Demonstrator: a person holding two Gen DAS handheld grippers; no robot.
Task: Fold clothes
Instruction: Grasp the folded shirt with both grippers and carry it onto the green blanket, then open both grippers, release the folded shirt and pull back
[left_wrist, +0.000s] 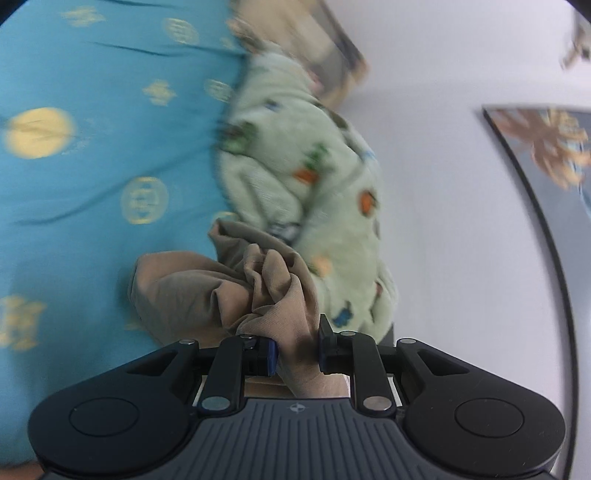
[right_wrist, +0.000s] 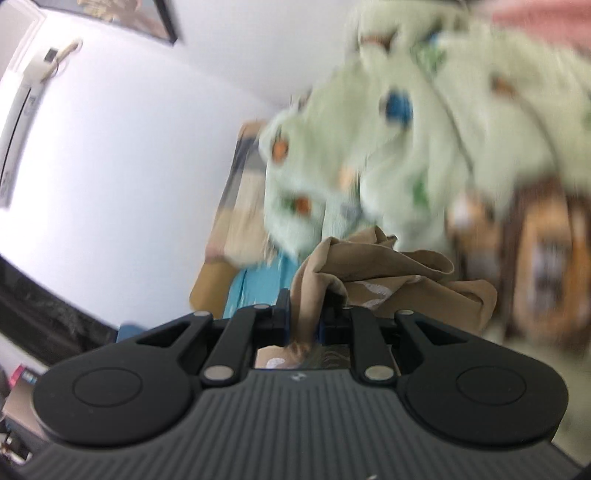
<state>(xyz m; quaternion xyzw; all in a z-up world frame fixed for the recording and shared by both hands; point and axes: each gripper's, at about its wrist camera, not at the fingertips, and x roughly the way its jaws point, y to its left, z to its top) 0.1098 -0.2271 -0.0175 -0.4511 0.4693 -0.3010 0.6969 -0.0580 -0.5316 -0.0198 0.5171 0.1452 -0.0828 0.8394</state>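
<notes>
Blue bedspread (left_wrist: 92, 166) is seen beneath; tan garment (left_wrist: 236, 288) is clamped by left claw (left_wrist: 297, 354) and right claw (right_wrist: 304, 321), bunched ahead between them.

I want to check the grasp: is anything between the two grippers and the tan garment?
No. The left gripper and the right gripper each pinch the tan garment directly. The pale green fleece lies beyond it.

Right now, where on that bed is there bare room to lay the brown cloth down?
The blue bedspread lies bare left of the green fleece garment. It is crowded where fleece bunches along the wall, against the brown garment both the left gripper and right gripper pinch.
</notes>
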